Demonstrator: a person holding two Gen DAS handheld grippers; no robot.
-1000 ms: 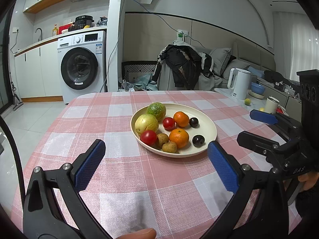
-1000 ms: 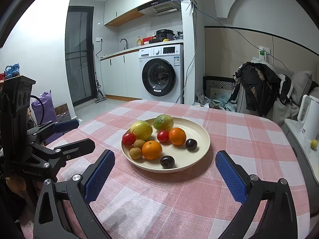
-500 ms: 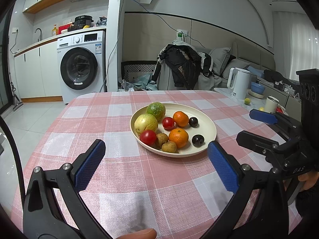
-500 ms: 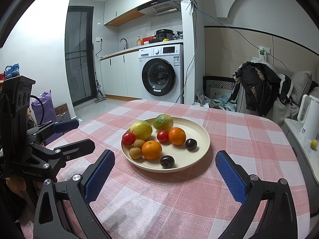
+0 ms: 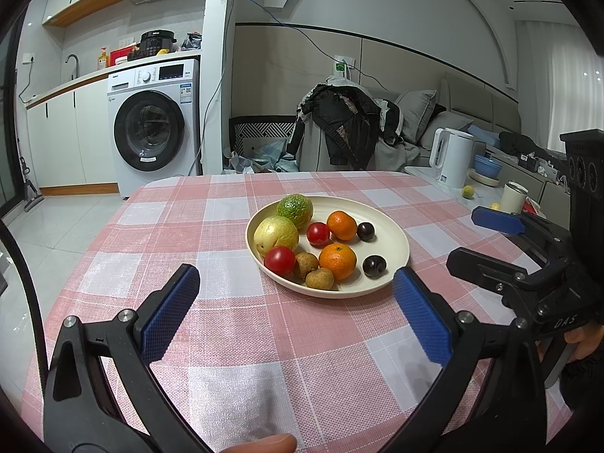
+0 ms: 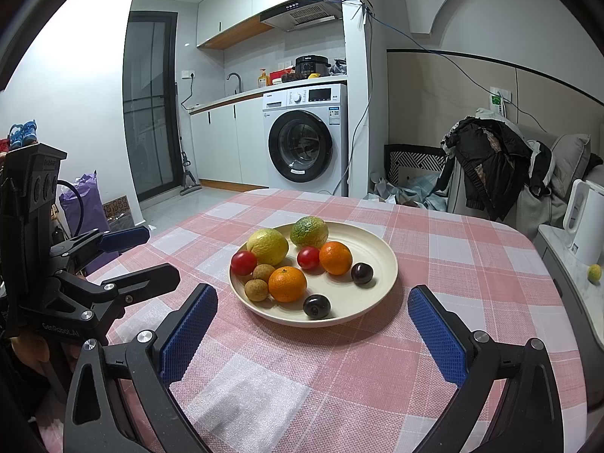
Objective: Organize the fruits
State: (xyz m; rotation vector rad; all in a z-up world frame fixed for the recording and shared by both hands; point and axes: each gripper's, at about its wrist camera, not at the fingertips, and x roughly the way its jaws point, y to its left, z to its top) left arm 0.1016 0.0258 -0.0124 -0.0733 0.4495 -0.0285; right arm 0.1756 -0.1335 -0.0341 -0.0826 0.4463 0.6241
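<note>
We hold the left gripper (image 5: 294,302) and right gripper (image 6: 312,324) spread apart, empty, over the table's (image 5: 226,332) near edge, short of the cream plate (image 5: 392,234) carrying 9 fruits.

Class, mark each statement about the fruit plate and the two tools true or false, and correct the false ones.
1. All the fruit lies on the plate. True.
2. The left tool grips a tomato. False: it is open and holds nothing.
3. Two oranges are on the plate. True.
4. The right tool is shut. False: its jaws stand wide open.
5. The tablecloth is blue. False: it is checked pink and white.
</note>
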